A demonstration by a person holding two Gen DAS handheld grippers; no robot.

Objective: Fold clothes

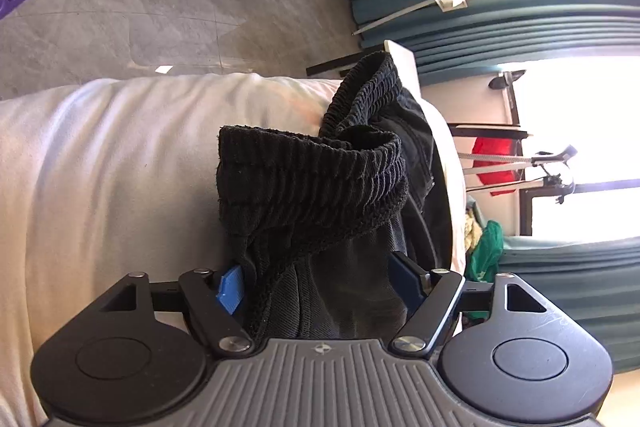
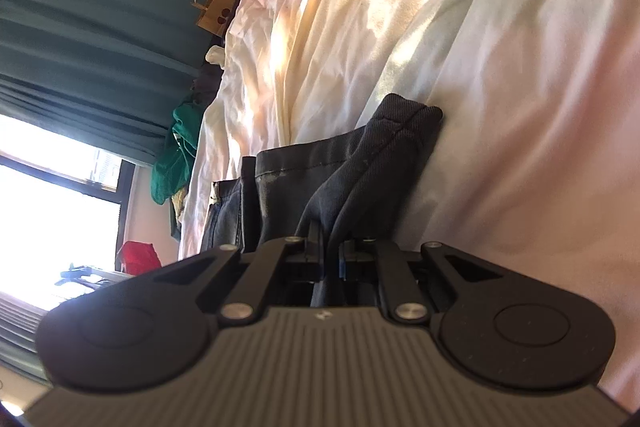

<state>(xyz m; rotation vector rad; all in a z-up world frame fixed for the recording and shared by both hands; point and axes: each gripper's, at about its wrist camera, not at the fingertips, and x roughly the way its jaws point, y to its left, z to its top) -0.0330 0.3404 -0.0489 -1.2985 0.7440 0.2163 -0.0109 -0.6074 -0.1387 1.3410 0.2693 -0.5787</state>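
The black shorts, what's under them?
Under the black shorts is the white bedsheet. The left claw sits around their bunched fabric with its jaws apart. Whatever lies beneath the covered patch is hidden.

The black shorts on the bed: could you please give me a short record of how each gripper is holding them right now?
garment: black shorts, bunched
left gripper: jaws wide, fabric near the ribbed waistband between the blue pads; grip unclear
right gripper: shut on a hem fold of the shorts
surface: white bedsheet
fold state: not yet folded flat
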